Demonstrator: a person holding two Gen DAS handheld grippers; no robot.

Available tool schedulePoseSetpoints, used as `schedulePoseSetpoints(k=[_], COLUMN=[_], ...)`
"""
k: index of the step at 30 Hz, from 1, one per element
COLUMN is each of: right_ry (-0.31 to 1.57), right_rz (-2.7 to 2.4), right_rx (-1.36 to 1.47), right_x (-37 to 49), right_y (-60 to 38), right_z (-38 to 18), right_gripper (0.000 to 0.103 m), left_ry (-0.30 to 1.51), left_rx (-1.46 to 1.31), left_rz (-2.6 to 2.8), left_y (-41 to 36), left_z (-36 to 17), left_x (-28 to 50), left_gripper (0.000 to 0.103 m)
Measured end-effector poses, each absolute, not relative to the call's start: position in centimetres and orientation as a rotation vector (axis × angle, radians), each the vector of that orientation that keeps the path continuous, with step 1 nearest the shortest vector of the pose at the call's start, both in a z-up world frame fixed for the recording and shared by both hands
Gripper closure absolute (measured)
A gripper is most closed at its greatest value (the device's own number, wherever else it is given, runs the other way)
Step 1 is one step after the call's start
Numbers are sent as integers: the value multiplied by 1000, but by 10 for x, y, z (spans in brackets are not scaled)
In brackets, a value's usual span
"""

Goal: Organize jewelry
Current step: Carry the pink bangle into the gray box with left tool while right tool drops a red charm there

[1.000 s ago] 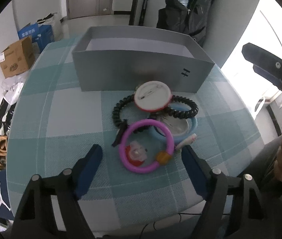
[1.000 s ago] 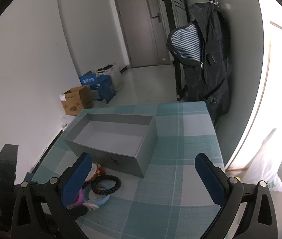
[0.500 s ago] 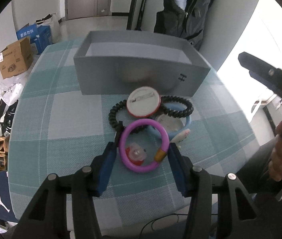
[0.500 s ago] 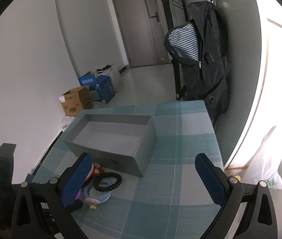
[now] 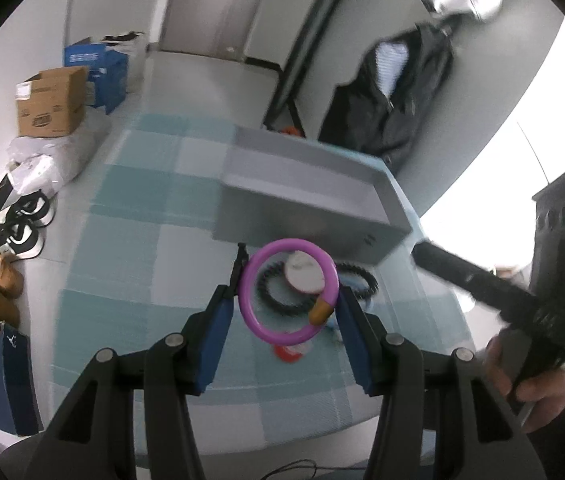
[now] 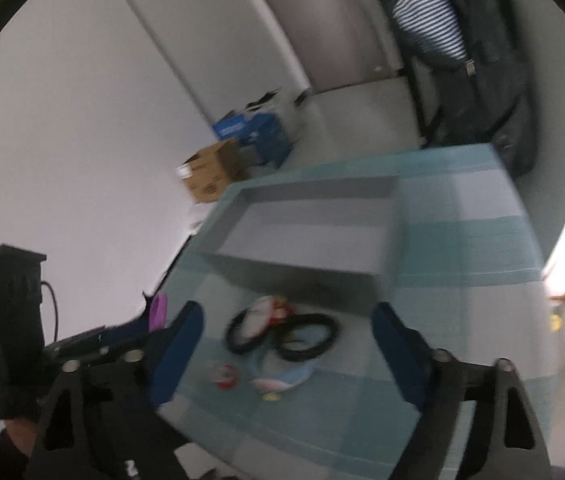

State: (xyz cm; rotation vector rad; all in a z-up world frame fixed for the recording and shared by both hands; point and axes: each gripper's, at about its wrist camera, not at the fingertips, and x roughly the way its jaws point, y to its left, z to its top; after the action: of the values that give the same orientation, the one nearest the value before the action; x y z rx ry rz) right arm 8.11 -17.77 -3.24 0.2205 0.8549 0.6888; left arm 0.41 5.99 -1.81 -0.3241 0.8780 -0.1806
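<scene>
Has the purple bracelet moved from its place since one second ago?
Yes. The purple bracelet, held between the left gripper fingers, is lifted off the tablecloth and now overlaps the near wall of the gray box.

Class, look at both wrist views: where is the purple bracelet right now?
In the left wrist view, the purple bracelet is clamped in the left gripper, raised above the black bracelets in front of the grey box.

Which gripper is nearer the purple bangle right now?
Left. The left gripper is shut on the purple bangle, lifted off the table; the right gripper hangs open beside it, over the remaining jewelry.
</scene>
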Motion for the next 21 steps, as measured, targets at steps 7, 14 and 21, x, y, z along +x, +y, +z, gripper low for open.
schedulePoseSetpoints(k=[7, 14, 21], right_ry=[914, 958, 983], right_rz=[738, 684, 660], right_rx=[156, 82, 14], right_x=[85, 98, 102], right_y=[-134, -115, -103], right_z=[-43, -57, -66], right_gripper=[42, 58, 81], left_ry=[879, 882, 882], left_rx=[-372, -402, -416], left_rz=[-115, -138, -152], left_y=[69, 83, 91], left_z=[-24, -21, -22], left_x=[8, 8, 9], left_gripper=[56, 56, 56])
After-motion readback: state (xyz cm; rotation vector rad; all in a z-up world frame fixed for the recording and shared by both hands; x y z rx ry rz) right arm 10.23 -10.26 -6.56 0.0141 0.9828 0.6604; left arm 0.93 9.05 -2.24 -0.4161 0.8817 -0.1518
